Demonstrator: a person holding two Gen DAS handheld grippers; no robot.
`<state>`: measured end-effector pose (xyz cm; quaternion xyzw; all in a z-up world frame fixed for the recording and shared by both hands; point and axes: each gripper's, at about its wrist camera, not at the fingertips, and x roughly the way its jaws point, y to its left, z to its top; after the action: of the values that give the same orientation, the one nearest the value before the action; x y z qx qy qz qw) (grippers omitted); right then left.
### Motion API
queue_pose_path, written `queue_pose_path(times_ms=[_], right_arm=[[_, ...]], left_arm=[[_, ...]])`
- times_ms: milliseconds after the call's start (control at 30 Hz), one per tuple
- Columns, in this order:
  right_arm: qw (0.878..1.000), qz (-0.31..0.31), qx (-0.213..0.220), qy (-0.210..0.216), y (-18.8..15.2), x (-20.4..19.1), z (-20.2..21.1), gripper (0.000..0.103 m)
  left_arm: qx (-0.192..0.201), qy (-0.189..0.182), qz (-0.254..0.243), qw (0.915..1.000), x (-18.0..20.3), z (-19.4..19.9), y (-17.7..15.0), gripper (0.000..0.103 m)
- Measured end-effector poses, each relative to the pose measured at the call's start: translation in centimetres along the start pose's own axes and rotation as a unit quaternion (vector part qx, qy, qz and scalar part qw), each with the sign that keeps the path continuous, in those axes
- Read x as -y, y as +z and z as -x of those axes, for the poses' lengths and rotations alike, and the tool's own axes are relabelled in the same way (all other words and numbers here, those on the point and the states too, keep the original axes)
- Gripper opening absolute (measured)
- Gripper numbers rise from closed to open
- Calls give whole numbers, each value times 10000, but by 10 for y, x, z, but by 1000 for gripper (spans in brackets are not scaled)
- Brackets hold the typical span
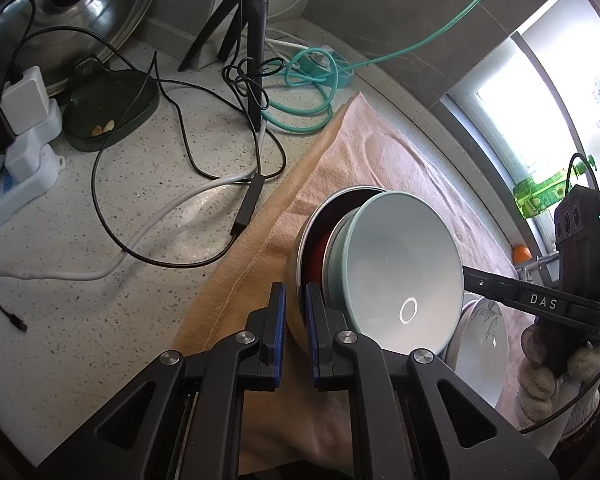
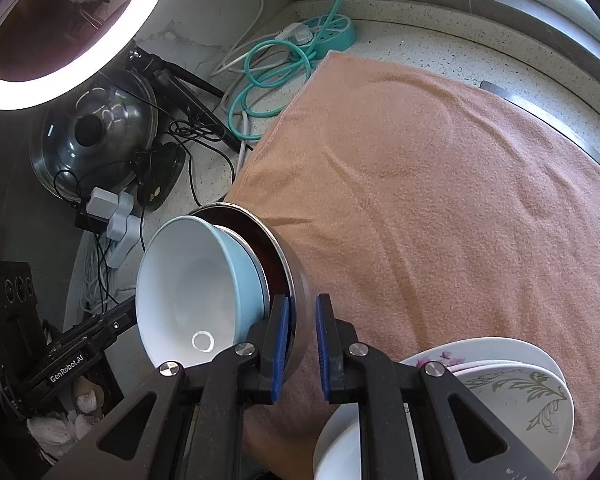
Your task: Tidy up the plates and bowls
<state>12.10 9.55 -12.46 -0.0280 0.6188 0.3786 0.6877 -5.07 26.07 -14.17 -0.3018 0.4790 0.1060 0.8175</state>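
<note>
We see a peach towel [image 2: 440, 184] spread over a speckled counter [image 1: 148, 208]. Above it, a steel bowl [image 2: 296, 280] with a pale blue bowl [image 1: 404, 276] nested inside tilts on its side. Our left gripper [image 1: 295, 320] and right gripper [image 2: 303, 344] each clamp the steel rim. Floral plates [image 2: 516, 392] lie stacked on the towel beside the right gripper.

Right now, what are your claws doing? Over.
Both claws, left and right, shut on metal bowl rim. Blue bowls nested inside, tilted. Plates beside, on towel.
</note>
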Motion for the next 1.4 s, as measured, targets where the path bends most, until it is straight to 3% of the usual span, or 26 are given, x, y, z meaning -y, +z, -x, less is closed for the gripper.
queue_pose_path(times_ms=[1400], right_arm=[[9996,163,18,-231,-1,-10,-3,6]], left_arm=[[-45,13,174,9998,-3,-8,3,7]])
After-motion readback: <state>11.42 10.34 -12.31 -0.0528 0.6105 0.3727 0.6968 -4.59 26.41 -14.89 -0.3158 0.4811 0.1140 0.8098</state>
